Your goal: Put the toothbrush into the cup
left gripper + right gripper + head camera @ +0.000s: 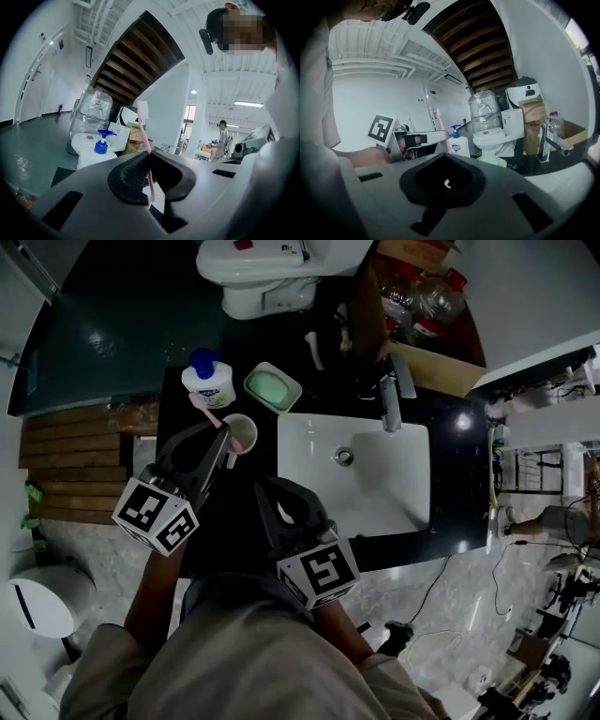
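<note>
A thin pink toothbrush (143, 126) stands nearly upright between the jaws of my left gripper (148, 159), which is shut on it. From the head view the toothbrush (204, 410) sticks out up and to the left of the left gripper (222, 434). The pale pink cup (243, 433) stands on the dark counter just right of those fingertips. My right gripper (266, 489) hovers lower, over the counter's front by the sink's left edge, jaws together and holding nothing. In the right gripper view (443, 157) the toothbrush (439, 123) and left gripper (417, 139) show at the left.
A soap pump bottle (208, 382) and a green soap dish (273, 388) stand behind the cup. The white sink (309, 437) with its faucet (391, 397) lies to the right. A toilet (262, 277) and a cardboard box (427, 367) of bottles are farther back.
</note>
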A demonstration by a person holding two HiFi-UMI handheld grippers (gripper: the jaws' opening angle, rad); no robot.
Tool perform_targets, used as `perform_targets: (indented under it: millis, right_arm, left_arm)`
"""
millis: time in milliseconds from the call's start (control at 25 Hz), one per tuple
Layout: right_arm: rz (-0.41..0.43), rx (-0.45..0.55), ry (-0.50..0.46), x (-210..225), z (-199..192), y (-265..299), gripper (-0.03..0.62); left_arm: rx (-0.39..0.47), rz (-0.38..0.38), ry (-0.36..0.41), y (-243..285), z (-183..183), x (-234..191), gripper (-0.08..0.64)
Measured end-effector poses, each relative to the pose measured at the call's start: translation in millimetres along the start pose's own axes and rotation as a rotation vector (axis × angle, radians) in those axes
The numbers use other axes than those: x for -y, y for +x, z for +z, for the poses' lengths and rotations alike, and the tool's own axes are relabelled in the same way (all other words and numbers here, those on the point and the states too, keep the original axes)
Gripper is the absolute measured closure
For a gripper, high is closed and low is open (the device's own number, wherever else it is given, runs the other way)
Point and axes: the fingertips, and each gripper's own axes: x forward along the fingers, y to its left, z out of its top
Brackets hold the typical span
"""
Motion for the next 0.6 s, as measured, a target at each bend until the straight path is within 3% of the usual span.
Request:
perform_targets:
  millis: [600]
  right_arm:
    - [0.003, -0.015, 0.001, 3.4, -2.5, 1.9, 0.586]
  left_arm:
    - [-0.016, 0.025, 0.003, 8.3, -14.9, -13.4, 0.537]
